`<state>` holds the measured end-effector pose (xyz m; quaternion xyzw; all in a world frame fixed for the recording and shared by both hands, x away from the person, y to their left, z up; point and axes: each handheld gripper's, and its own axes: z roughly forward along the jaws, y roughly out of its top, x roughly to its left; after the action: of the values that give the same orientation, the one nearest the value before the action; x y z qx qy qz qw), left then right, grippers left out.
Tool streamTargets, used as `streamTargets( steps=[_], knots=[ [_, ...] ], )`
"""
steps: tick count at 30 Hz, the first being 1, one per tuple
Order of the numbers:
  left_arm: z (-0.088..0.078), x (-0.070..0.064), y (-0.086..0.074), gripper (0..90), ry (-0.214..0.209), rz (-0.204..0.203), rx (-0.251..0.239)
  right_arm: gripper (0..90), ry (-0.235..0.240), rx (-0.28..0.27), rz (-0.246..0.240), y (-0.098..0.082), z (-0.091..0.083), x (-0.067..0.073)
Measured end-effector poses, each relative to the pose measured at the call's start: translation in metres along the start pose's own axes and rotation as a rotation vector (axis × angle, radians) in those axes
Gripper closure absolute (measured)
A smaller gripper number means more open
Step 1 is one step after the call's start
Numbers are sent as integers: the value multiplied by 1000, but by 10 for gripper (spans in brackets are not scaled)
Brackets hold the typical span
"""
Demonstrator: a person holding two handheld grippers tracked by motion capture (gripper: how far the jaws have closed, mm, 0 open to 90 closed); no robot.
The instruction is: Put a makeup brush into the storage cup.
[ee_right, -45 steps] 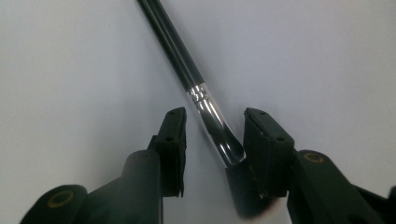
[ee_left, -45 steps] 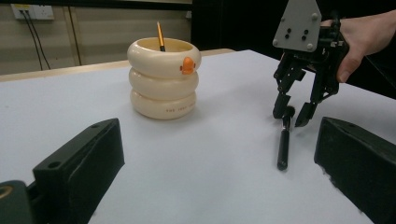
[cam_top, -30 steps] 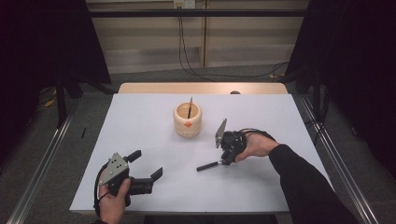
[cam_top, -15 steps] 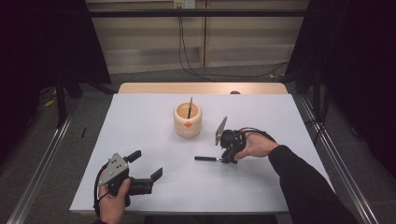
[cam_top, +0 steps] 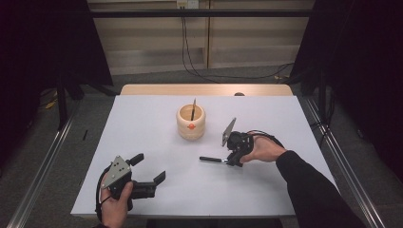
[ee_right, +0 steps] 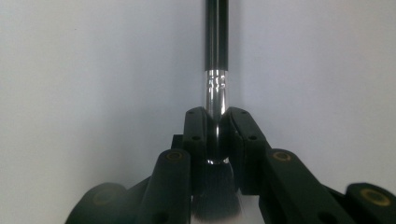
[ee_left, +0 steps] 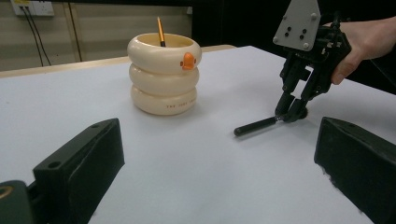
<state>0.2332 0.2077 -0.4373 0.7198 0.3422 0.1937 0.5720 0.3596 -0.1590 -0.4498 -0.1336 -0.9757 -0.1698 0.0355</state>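
A make-up brush (cam_top: 212, 159) with a black handle, silver collar (ee_right: 216, 91) and dark bristles lies level just over the white table, its handle pointing left. My right gripper (cam_top: 232, 159) is shut on it at the collar (ee_left: 279, 119), just above the bristles. The right gripper (ee_right: 217, 116) has both pads tight against the metal. A cream ringed holder (cam_top: 191, 122) with an orange beak stands mid-table, with a pencil (cam_top: 193, 108) upright in it. At the front left, my left gripper (cam_top: 149, 167) stands open and holds nothing, facing the holder (ee_left: 164, 77).
The white table (cam_top: 142, 123) ends in a wooden strip (cam_top: 204, 89) at the back. Metal rails (cam_top: 342, 156) run along both sides. A cable (cam_top: 190, 52) hangs down the back wall.
The brush in my right gripper has swung from slanting toward the front left to pointing straight left. Both hands stay where they were.
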Motion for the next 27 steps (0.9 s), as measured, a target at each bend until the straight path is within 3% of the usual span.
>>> streamTargets(
  steps=[1, 5, 12, 17, 27],
  knots=[
    [0, 0, 0, 14, -2, -4, -1, 776, -5, -15, 21, -1, -2, 1],
    [0, 1, -1, 10, -6, -29, -17, 776, -28, -102, 31, -5, -10, 0],
    [-1, 2, -1, 10, -1, -26, -22, 776, -46, -219, 51, -12, -18, 6],
    [-2, 3, 0, 10, 6, -19, -16, 776, -50, -272, 61, -16, -21, 11],
    [-3, 3, 0, 10, 10, -25, -27, 776, -72, -438, 137, -32, -29, 15]
  ],
)
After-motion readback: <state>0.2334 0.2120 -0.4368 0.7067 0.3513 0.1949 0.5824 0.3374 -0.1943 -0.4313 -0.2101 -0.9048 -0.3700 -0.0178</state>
